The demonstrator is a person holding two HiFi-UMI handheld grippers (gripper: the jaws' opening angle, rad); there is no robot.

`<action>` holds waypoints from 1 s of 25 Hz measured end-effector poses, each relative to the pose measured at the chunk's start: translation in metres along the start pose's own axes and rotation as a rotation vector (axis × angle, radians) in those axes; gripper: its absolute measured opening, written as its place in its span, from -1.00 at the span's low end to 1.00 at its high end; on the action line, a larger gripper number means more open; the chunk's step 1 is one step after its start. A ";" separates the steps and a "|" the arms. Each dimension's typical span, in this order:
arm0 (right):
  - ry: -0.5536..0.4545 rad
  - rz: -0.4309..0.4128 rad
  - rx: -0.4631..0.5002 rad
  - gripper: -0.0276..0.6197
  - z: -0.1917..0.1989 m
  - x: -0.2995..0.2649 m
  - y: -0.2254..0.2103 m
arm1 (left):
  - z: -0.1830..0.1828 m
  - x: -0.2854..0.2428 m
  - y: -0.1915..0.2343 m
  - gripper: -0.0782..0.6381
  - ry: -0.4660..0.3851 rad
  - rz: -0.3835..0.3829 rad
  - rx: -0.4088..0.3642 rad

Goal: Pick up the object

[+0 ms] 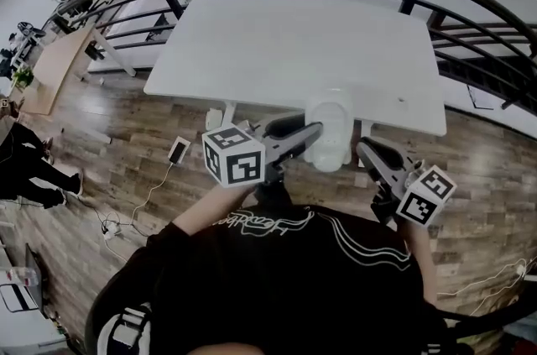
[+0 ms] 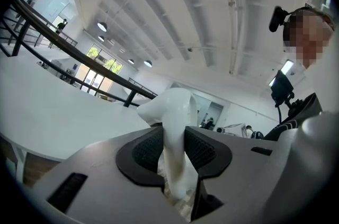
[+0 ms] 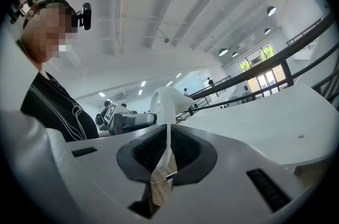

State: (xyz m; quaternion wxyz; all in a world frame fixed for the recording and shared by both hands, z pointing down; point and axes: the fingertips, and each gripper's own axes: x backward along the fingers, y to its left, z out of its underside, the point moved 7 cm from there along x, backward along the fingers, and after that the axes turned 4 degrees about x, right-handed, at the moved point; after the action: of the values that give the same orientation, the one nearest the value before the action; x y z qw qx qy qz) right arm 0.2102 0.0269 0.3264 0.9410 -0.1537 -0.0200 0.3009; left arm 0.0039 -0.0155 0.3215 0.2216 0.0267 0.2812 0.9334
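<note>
Left hand-held gripper (image 1: 312, 133) and right hand-held gripper (image 1: 364, 148) are pictured clamped on opposite sides of a glossy white curved plastic object (image 1: 331, 127), held over the near edge of the white tabletop (image 1: 252, 51). Both grips are best kept firm and raised together. Its long axis is judged upright, bulbous end uppermost.

Smooth glossy white object (image 1: 329, 131), matt white table (image 1: 294, 51), wood-plank floor (image 1: 109, 152)
</note>
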 end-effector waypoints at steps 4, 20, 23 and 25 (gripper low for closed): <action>0.007 -0.001 -0.007 -0.83 0.001 0.002 0.002 | 0.000 0.002 -0.007 -0.43 -0.001 0.002 0.001; 0.007 0.008 -0.006 -0.83 0.000 0.001 -0.001 | 0.000 0.001 -0.005 -0.43 0.009 0.004 0.022; 0.008 0.017 -0.013 -0.83 -0.003 0.000 0.001 | -0.003 0.003 -0.005 -0.43 0.012 0.006 0.027; 0.008 0.019 -0.014 -0.83 -0.003 0.000 0.002 | -0.004 0.004 -0.006 -0.43 0.015 0.009 0.028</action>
State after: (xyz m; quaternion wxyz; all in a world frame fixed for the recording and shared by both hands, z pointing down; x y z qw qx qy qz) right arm 0.2096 0.0276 0.3225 0.9369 -0.1619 -0.0169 0.3093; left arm 0.0021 -0.0113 0.3148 0.2151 0.0243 0.2959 0.9304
